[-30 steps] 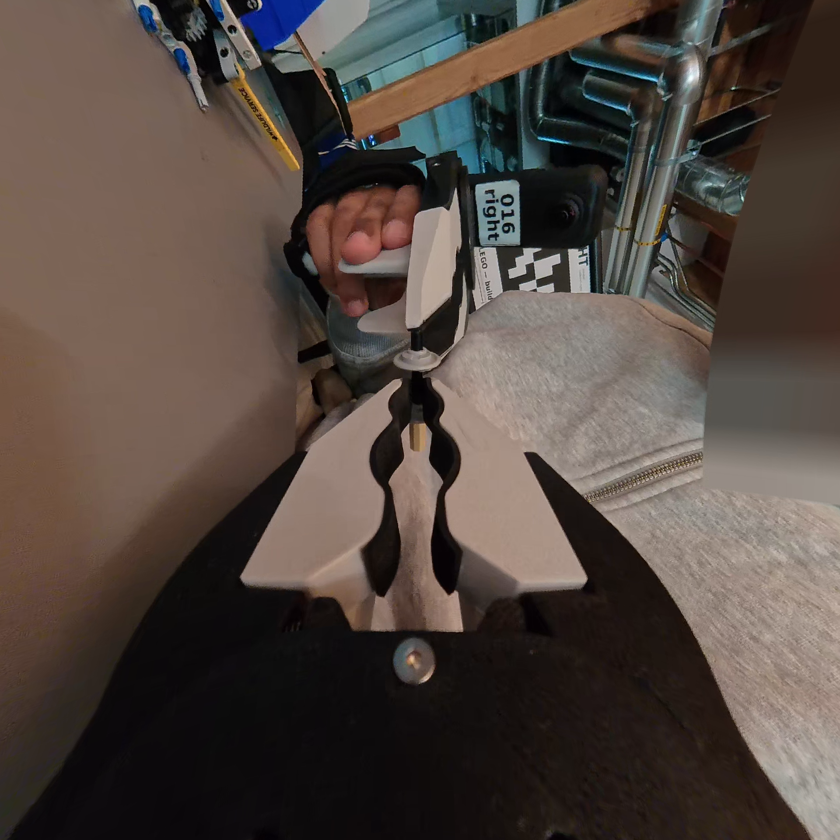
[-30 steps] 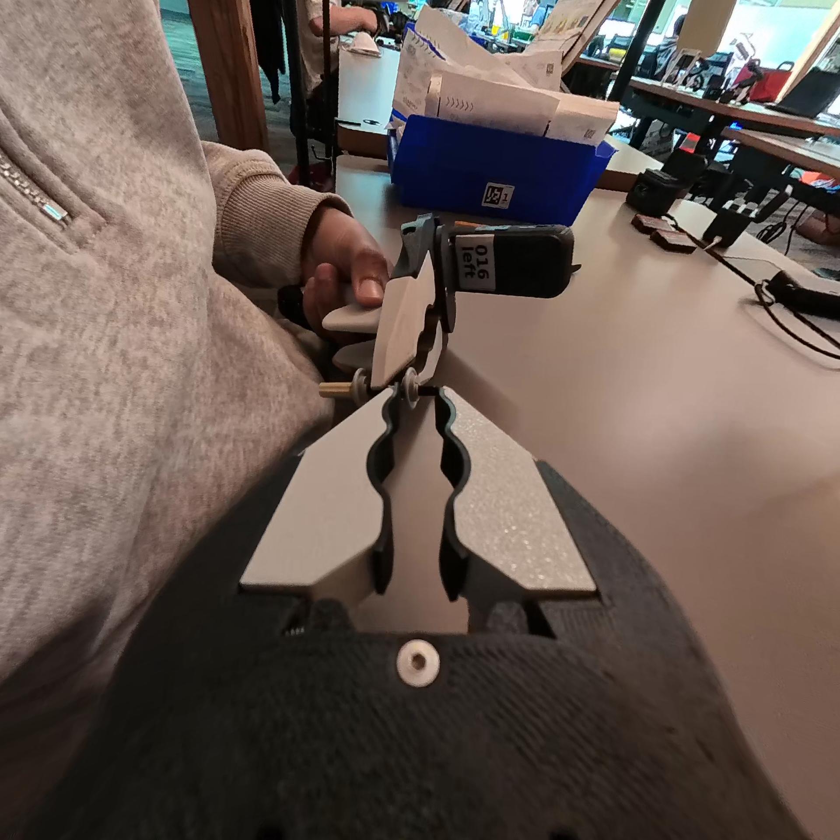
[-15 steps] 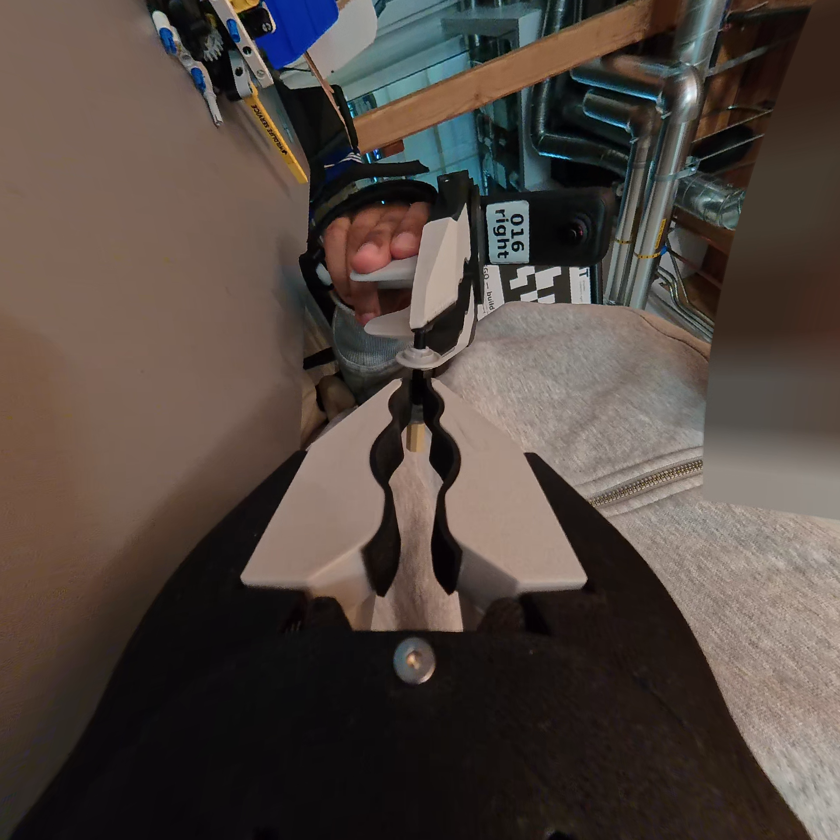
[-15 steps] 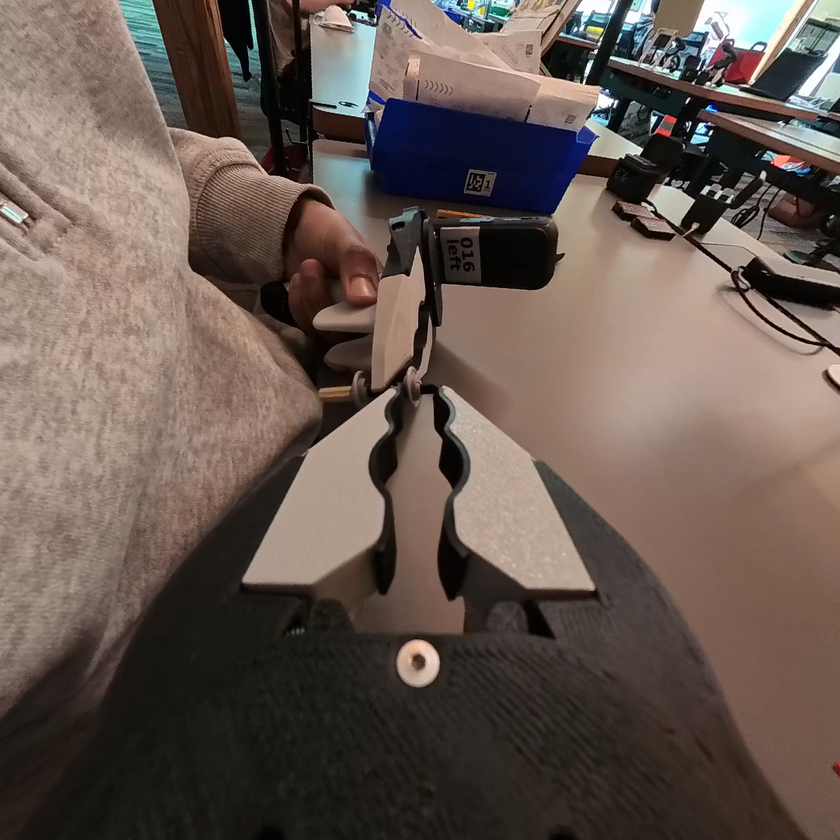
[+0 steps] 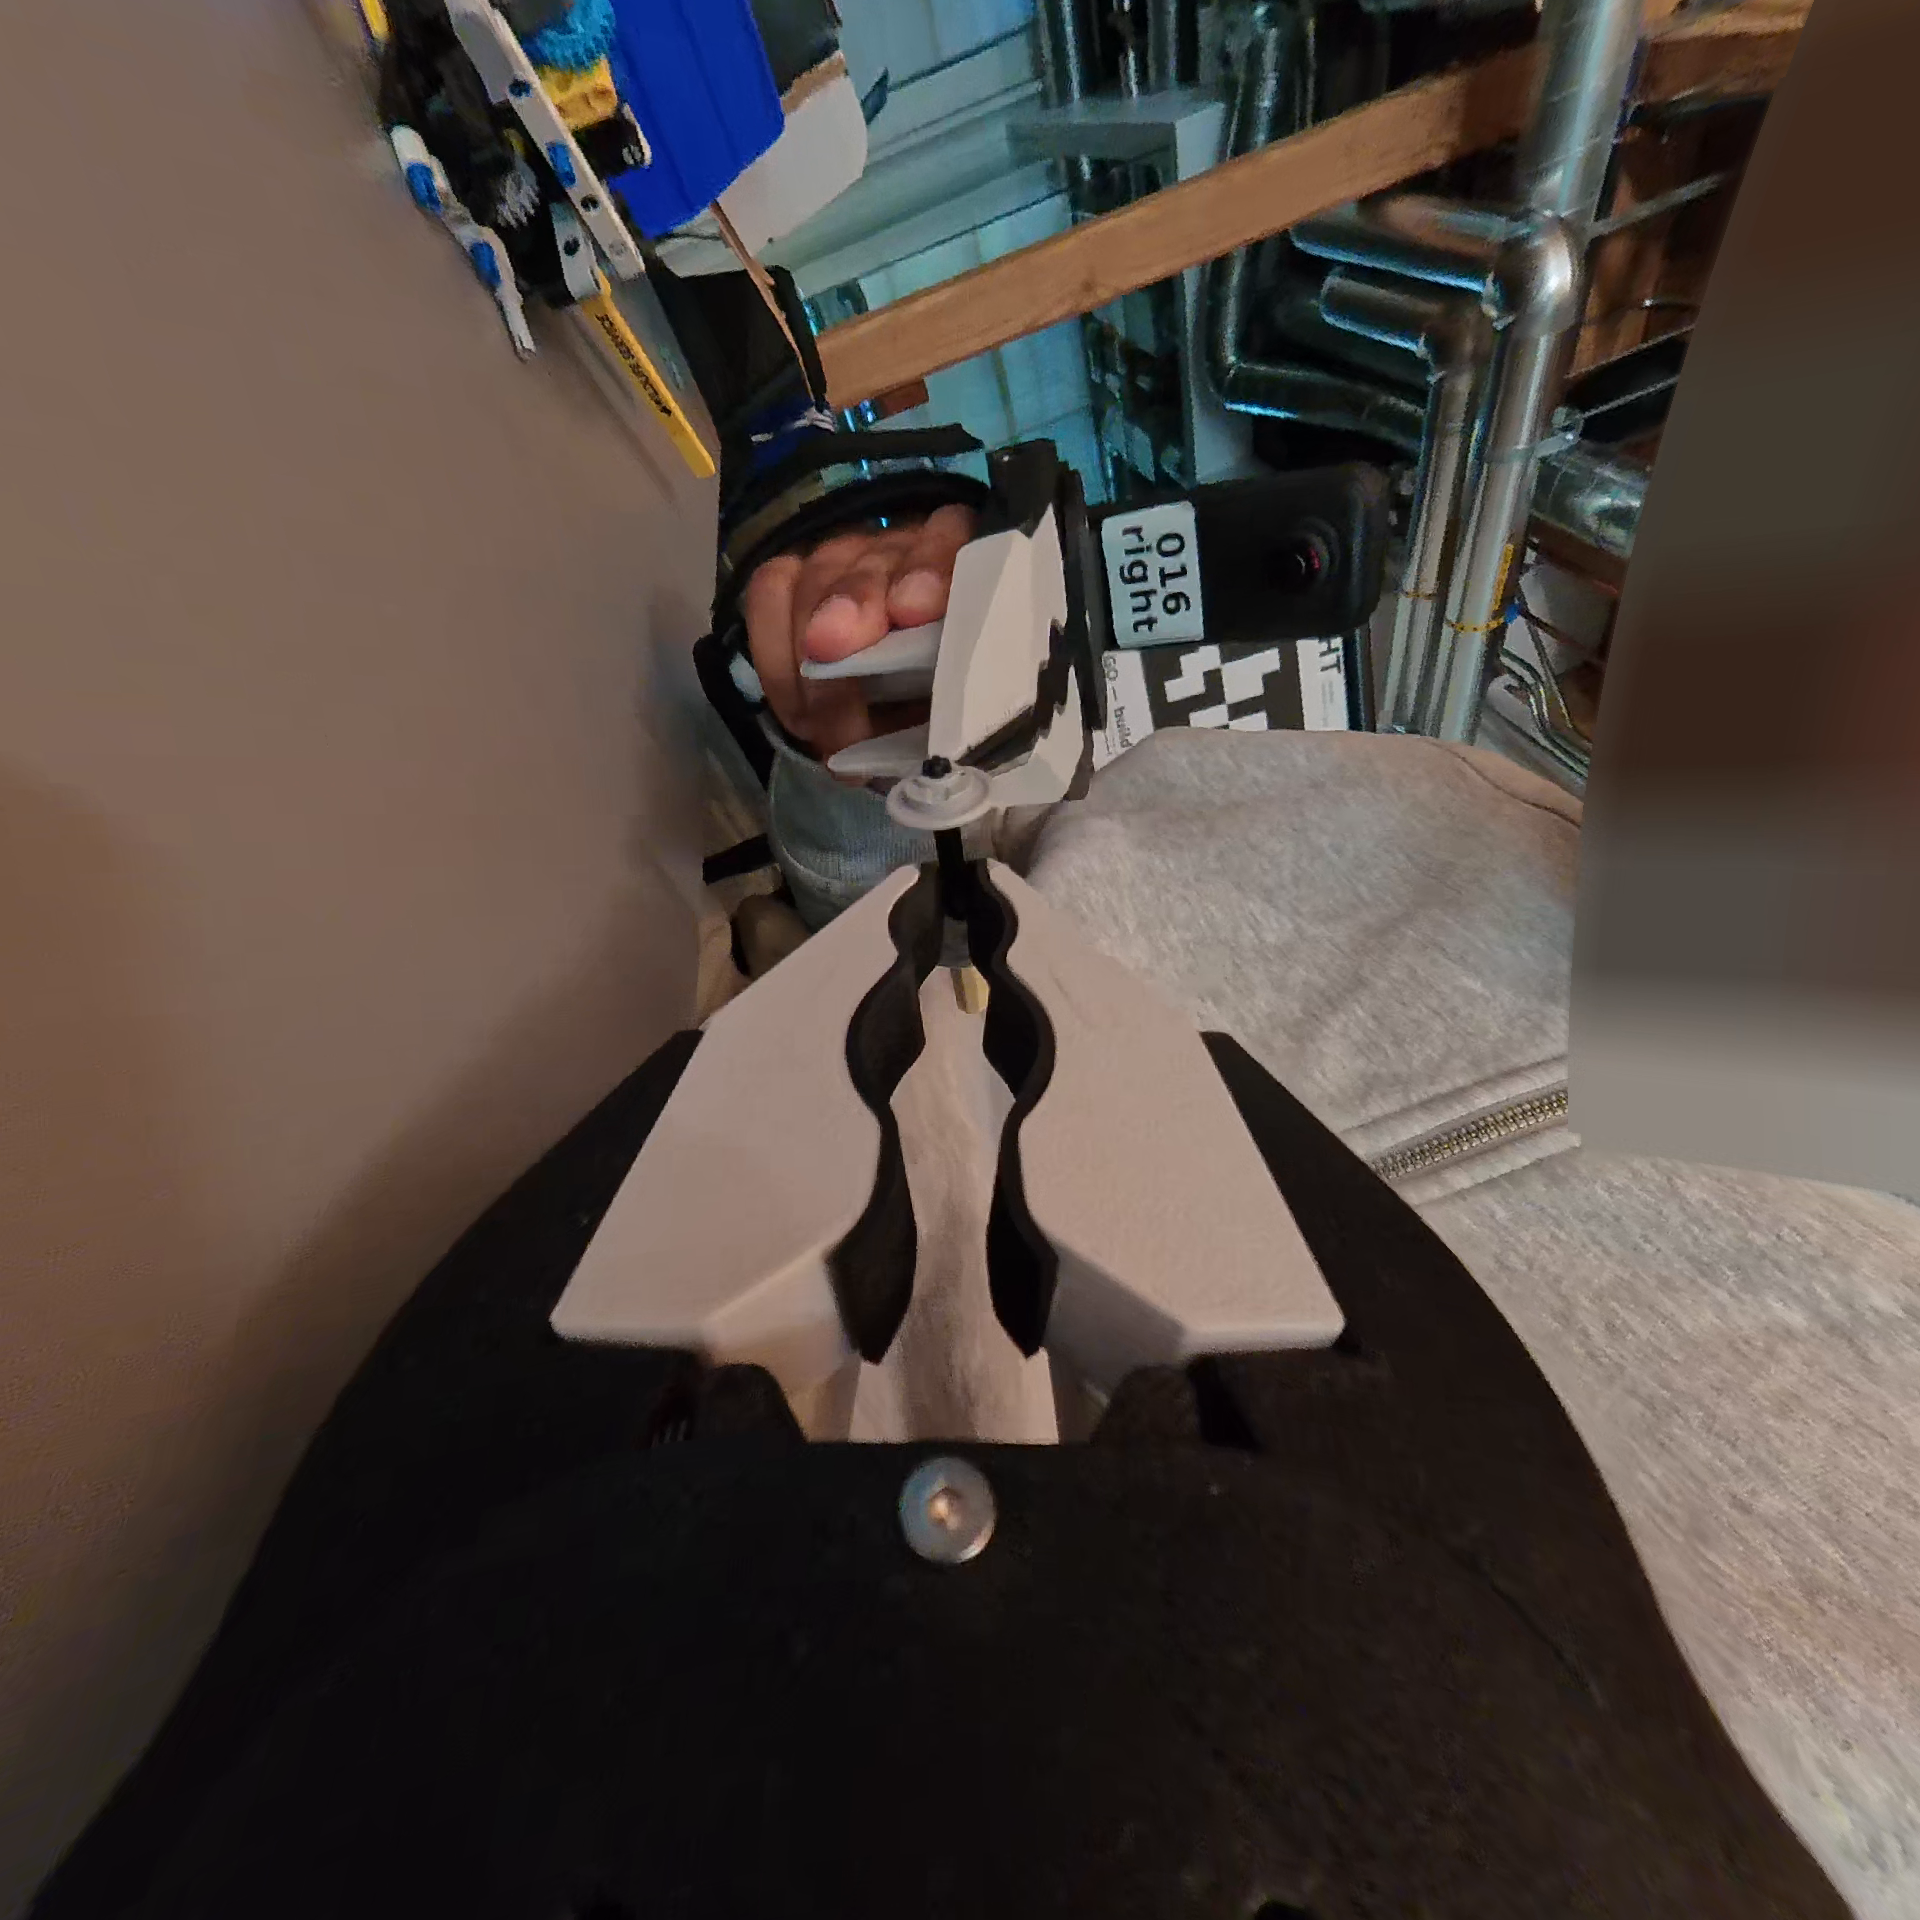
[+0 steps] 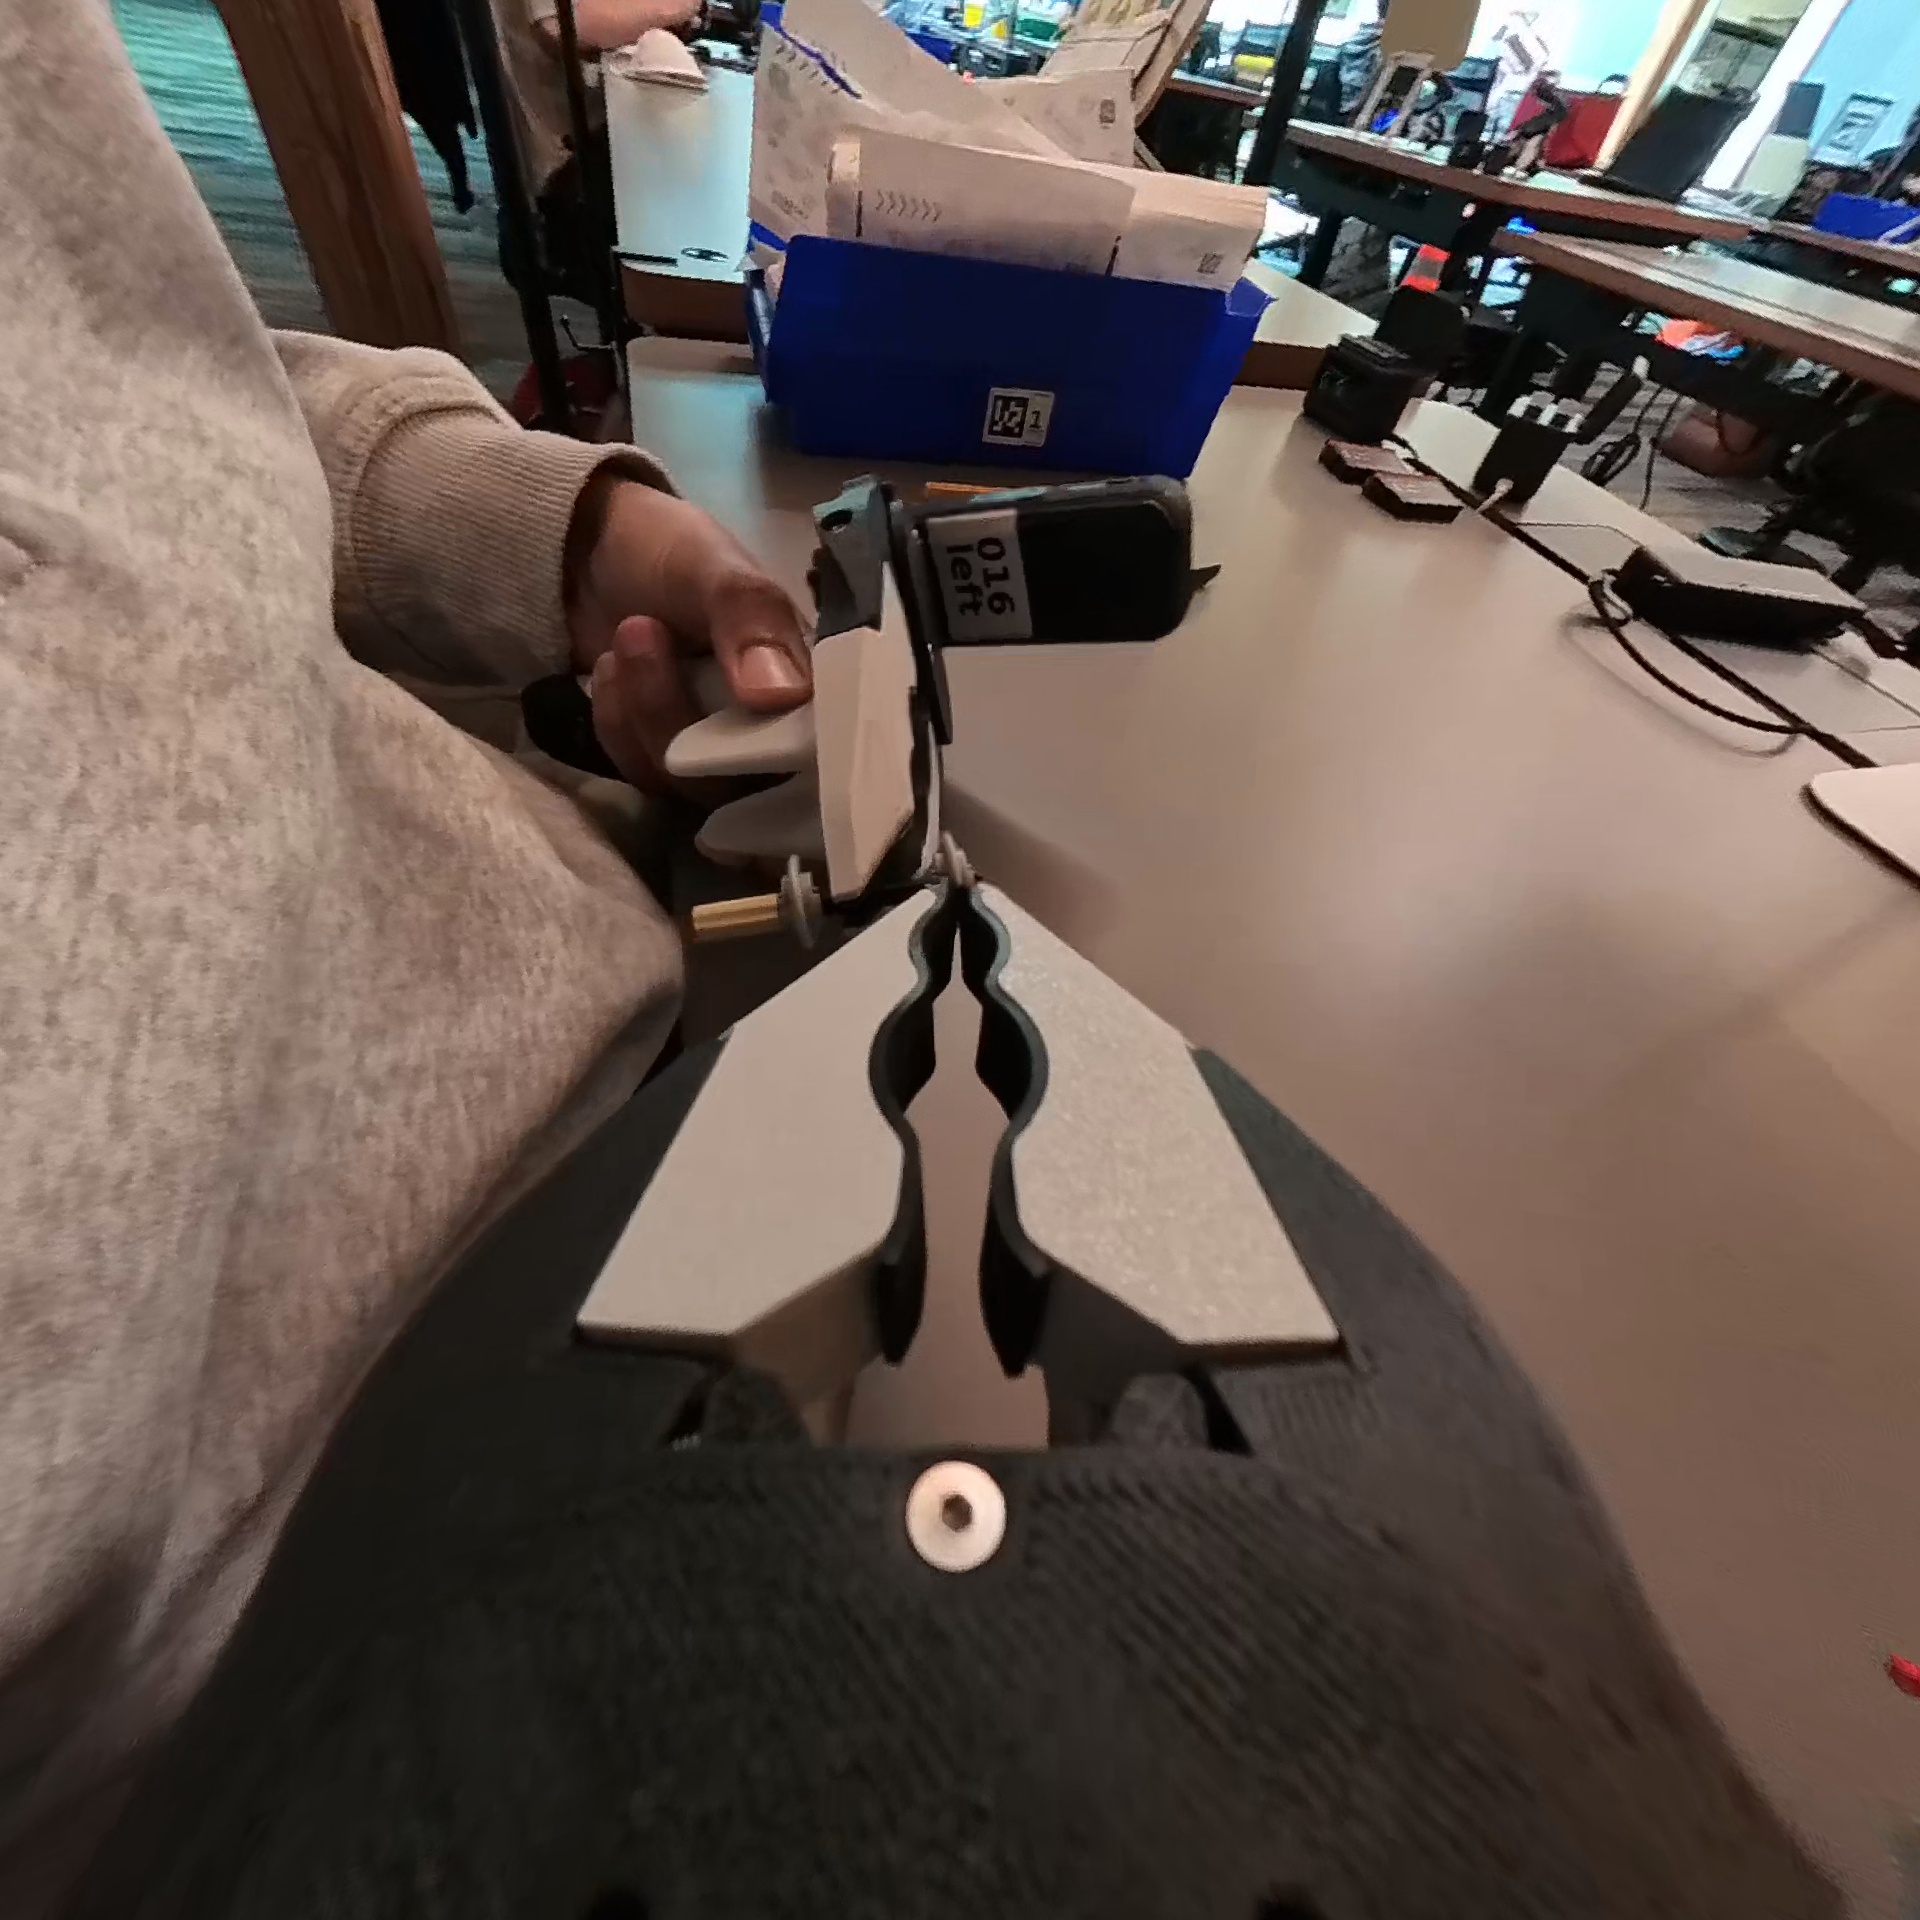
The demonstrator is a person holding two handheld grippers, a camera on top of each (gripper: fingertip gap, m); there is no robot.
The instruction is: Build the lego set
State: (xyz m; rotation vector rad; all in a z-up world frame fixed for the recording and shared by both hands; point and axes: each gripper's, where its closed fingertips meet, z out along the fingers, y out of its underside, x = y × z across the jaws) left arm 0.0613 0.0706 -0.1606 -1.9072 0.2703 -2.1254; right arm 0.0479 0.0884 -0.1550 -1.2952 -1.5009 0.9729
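in the left wrist view the left gripper is seen nearest, its fingers pinched at the tips on a thin black axle. a tan bush on the axle's near end is seen between the fingers, and a grey pulley wheel sits on the far end, just past the tips. the whole small lego piece is held in the air in front of the person's grey sweatshirt, not resting on the desk. just beyond the wheel the right gripper is seen side-on, gripped by a hand; its tips are closed at the wheel. farther off, at the desk's far edge, a partly built lego model in white, blue and yellow is seen beside a blue bin.

in the right wrist view the right gripper is seen nearest, its fingers pressed nearly together at the tips and nipping the grey wheel by its rim. the left gripper is seen just beyond, held by a hand, with the axle crossing its tips and the tan bush sticking out toward the sweatshirt. farther along the desk, a blue bin stuffed with paper bags is seen at the far edge, and black cables and small dark boxes lie toward the far right corner.
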